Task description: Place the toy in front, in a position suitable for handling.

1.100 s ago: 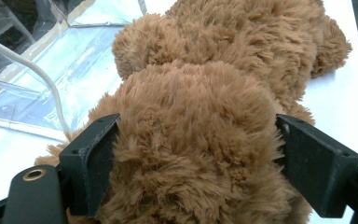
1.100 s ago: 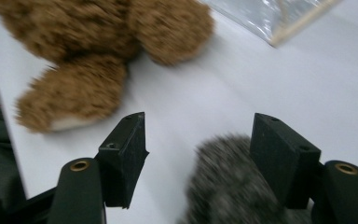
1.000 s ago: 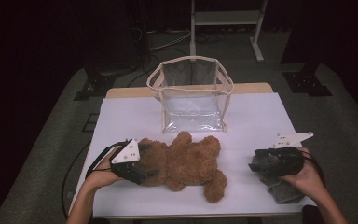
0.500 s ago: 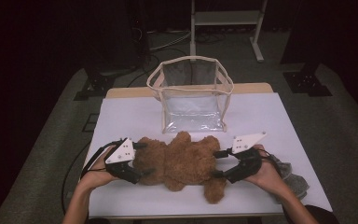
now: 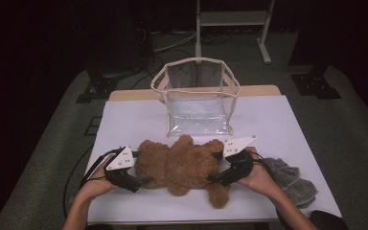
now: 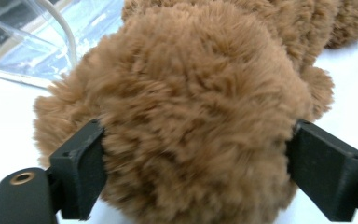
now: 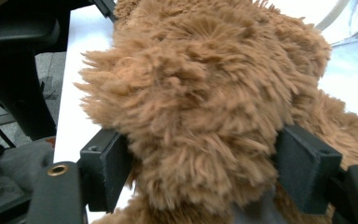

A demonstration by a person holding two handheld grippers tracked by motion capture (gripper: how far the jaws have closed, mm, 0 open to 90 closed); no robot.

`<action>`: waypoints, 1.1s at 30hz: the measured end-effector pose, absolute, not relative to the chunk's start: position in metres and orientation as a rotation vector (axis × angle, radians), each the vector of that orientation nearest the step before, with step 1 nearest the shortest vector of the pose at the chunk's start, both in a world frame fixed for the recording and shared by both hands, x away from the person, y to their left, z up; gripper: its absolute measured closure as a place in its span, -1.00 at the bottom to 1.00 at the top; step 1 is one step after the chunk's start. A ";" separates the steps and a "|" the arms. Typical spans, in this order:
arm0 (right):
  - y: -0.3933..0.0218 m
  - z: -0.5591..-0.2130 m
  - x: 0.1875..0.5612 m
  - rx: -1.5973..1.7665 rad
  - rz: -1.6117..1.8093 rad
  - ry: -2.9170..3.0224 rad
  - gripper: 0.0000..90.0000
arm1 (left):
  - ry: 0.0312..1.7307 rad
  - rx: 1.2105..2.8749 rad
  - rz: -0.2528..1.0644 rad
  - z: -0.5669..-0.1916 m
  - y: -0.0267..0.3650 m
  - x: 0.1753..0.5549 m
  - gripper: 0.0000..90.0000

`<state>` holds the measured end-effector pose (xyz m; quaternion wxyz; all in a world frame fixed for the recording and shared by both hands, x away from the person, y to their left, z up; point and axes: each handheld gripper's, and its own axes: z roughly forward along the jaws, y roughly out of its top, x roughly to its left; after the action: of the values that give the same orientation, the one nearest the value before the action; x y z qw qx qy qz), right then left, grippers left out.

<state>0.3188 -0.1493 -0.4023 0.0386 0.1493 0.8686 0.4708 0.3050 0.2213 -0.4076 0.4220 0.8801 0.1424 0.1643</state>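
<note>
A brown plush teddy bear [image 5: 182, 163] lies across the near part of the white table. My left gripper [image 5: 143, 167] is at the bear's left end, and in the left gripper view the bear's furry head [image 6: 191, 116] bulges between its spread jaws, fur brushing both pads. My right gripper [image 5: 213, 167] is at the bear's right end. Its jaws have just been opening, and in the right gripper view they stand wide around the bear's fur [image 7: 200, 102]. I see no squeeze from either gripper.
A clear plastic bag [image 5: 199, 103] with a cream rim stands open behind the bear, mid-table. A grey cloth [image 5: 287, 179] lies at the near right corner behind my right hand. Bare table top [image 5: 287, 120] stretches to the right and left of the bag.
My right gripper has swung left from the grey cloth to the bear's right end, its jaws now around the fur. My left gripper has edged in a little at the bear's head.
</note>
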 end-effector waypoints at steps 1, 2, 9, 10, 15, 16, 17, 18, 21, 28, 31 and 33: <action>-0.144 -0.404 0.320 0.464 1.438 2.657 -0.39 | 0.371 2.201 0.416 -0.407 0.221 0.306 -0.54; -0.143 -0.404 0.320 0.469 1.434 2.655 -0.36 | 0.378 2.200 0.419 -0.407 0.220 0.306 -0.50; -0.142 -0.397 0.322 0.557 1.427 2.645 0.18 | 0.393 2.181 0.434 -0.402 0.216 0.303 -0.27; -0.142 -0.397 0.322 0.557 1.427 2.645 0.18 | 0.393 2.181 0.434 -0.402 0.216 0.303 -0.26; -0.152 -0.376 0.322 0.572 1.473 2.662 0.27 | 0.380 2.165 0.399 -0.388 0.207 0.300 -0.24; -0.155 -0.371 0.321 0.574 1.478 2.667 0.27 | 0.376 2.163 0.393 -0.385 0.205 0.299 -0.24; -0.158 -0.366 0.319 0.571 1.475 2.671 0.27 | 0.370 2.157 0.385 -0.382 0.201 0.297 -0.24; -0.162 -0.361 0.317 0.572 1.473 2.671 0.27 | 0.360 2.156 0.382 -0.378 0.198 0.296 -0.24; -0.174 -0.349 0.310 0.568 1.443 2.684 0.27 | 0.332 2.164 0.360 -0.371 0.183 0.293 -0.24; -0.208 -0.333 0.295 0.602 1.414 2.683 0.27 | 0.255 2.162 0.318 -0.360 0.152 0.290 -0.24; -0.231 -0.326 0.288 0.637 1.412 2.675 0.27 | 0.202 2.165 0.294 -0.355 0.131 0.292 -0.24; -0.241 -0.323 0.285 0.648 1.392 2.670 0.27 | 0.188 2.171 0.284 -0.355 0.122 0.294 -0.24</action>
<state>0.2850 -0.2414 -0.3229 0.0308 0.2104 0.8664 0.4518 0.2935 0.1215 -0.3551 0.4546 0.8800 0.0762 0.1152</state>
